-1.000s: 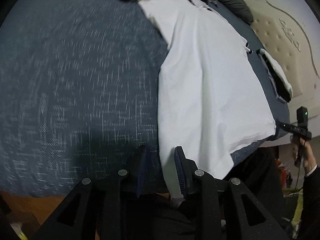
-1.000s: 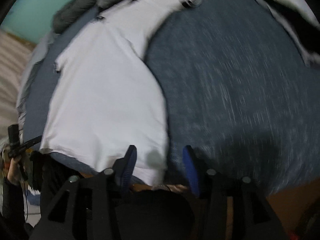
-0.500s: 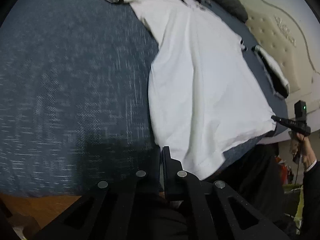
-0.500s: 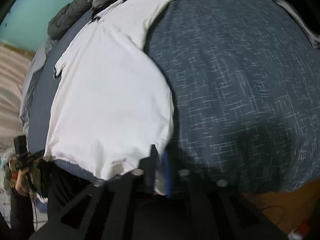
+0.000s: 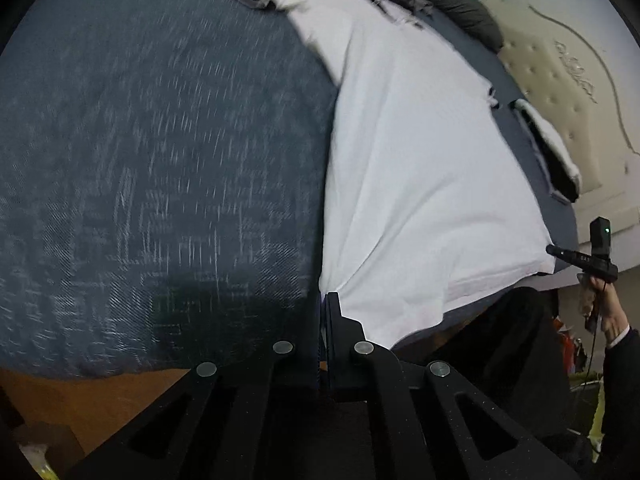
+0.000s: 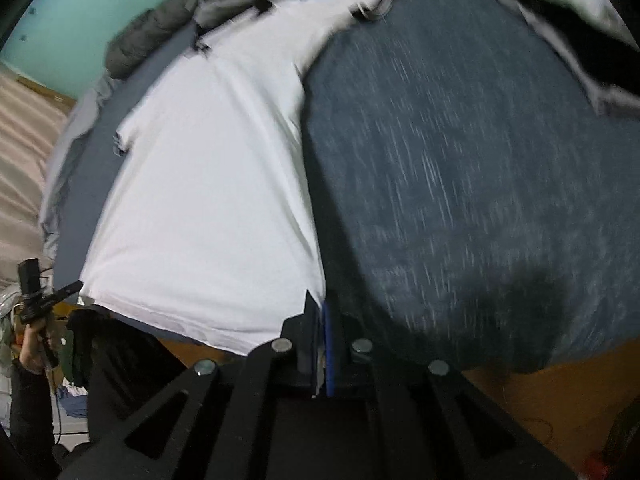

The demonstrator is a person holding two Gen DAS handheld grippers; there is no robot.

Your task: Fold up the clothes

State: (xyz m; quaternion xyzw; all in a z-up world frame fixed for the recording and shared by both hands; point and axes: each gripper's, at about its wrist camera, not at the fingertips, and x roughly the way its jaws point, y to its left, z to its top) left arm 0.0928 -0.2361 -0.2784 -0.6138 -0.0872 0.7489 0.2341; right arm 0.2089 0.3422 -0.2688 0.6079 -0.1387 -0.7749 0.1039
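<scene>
A white T-shirt (image 5: 416,168) with dark sleeve trim lies flat on a dark blue speckled bedspread (image 5: 160,160), neck toward the far side. My left gripper (image 5: 323,300) is shut on the shirt's bottom hem at one corner. In the right wrist view the same T-shirt (image 6: 208,184) spreads left of centre, and my right gripper (image 6: 322,304) is shut on the other hem corner, cloth showing between the black and blue pads. Each view shows the opposite gripper small at its edge: the right one (image 5: 560,254) and the left one (image 6: 74,287).
A grey jacket (image 6: 192,12) is heaped at the far end of the bed. A black-and-white garment (image 6: 560,12) lies to the right, seen also as a folded piece (image 5: 548,148) by the padded headboard (image 5: 560,80). Orange-brown floor (image 6: 540,392) runs below the bed edge.
Both grippers went from open around the hem corners to shut on them. The hem now pulls into creases at each grip.
</scene>
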